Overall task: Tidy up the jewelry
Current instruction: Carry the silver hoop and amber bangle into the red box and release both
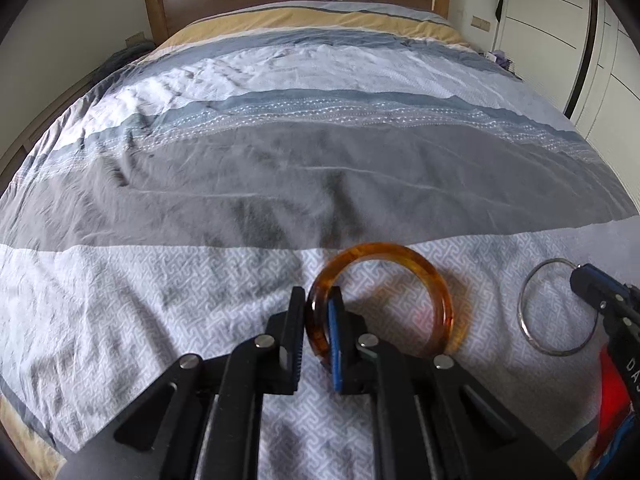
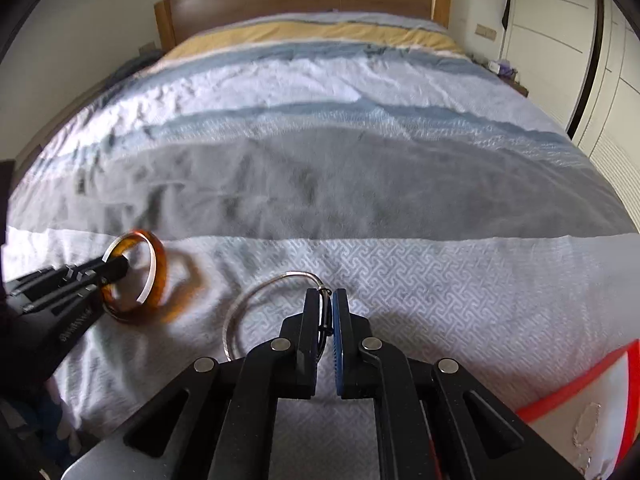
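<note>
Over the bed's (image 1: 280, 184) foot end, the left gripper (image 1: 319, 300) pinches the amber bangle (image 1: 420, 264) by its rim. Just right of it, the right gripper (image 2: 327, 300) clamps the silver bangle (image 2: 256, 292).

A translucent amber-brown resin bangle (image 1: 384, 296) stands on edge, pinched between the left tongs (image 1: 318, 300), while a thin silver wire bangle (image 2: 256, 304) is pinched between the right tongs (image 2: 326, 304).
</note>
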The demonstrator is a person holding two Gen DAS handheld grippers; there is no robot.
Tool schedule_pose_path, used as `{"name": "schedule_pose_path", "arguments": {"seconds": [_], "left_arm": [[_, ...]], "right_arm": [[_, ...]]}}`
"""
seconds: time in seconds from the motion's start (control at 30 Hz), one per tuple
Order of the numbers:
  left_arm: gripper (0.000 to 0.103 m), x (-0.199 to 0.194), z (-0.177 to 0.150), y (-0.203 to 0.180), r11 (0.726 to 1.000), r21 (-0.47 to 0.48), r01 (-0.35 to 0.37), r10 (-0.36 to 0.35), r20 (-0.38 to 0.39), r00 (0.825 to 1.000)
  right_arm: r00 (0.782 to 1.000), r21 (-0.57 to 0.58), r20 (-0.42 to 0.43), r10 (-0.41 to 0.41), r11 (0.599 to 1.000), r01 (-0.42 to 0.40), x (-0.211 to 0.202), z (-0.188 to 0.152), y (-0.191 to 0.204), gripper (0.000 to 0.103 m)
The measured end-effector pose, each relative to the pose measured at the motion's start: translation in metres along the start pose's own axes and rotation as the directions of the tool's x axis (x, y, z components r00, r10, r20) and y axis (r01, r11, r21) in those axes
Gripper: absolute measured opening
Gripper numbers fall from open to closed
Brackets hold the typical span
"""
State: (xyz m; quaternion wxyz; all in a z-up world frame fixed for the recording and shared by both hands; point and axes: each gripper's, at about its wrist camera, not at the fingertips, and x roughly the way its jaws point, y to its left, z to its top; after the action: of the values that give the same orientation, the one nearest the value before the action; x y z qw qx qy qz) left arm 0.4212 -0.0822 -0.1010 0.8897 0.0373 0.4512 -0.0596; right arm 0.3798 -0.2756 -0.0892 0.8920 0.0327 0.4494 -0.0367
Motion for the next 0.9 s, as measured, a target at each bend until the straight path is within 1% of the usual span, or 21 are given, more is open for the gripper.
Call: {"name": "schedule_pose_path", "arguments": {"seconds": [0.27, 0.43, 0.57, 0.63, 0.77, 0.9], "left_arm": [[0.009, -0.055, -0.018, 0.004, 1.000, 0.023, -0.019, 0.018, 0.036, 0.999], [0.009, -0.095, -0.032, -0.005, 0.999, 0.052, -0.011, 0.007, 0.066, 0.998], [0.009, -0.125, -0.044, -0.027, 0.996, 0.082, 0.020, -0.027, 0.092, 0.995], [0.009, -0.139, -0.050, -0.042, 0.994, 0.094, 0.049, -0.059, 0.097, 0.994], [0.009, -0.161, -0.061, -0.082, 0.984, 0.132, 0.116, -0.131, 0.104, 0.986], [0.009, -0.177, -0.073, -0.131, 0.966, 0.181, 0.185, -0.205, 0.098, 0.974]], "right_arm": [[0.995, 0.009, 0.090, 0.032, 0.999, -0.033, -0.078, -0.006, 0.006, 0.006], [0.992, 0.019, 0.126, 0.017, 1.000, -0.020, -0.129, -0.019, -0.006, 0.006], [0.989, 0.049, 0.143, -0.024, 0.999, 0.017, -0.168, -0.037, -0.037, 0.006], [0.988, 0.056, 0.146, -0.053, 0.997, 0.045, -0.184, -0.048, -0.056, 0.007], [0.984, 0.084, 0.139, -0.110, 0.992, 0.099, -0.210, -0.073, -0.101, 0.007], [0.981, 0.120, 0.122, -0.148, 0.984, 0.133, -0.222, -0.097, -0.142, 0.007]]}}
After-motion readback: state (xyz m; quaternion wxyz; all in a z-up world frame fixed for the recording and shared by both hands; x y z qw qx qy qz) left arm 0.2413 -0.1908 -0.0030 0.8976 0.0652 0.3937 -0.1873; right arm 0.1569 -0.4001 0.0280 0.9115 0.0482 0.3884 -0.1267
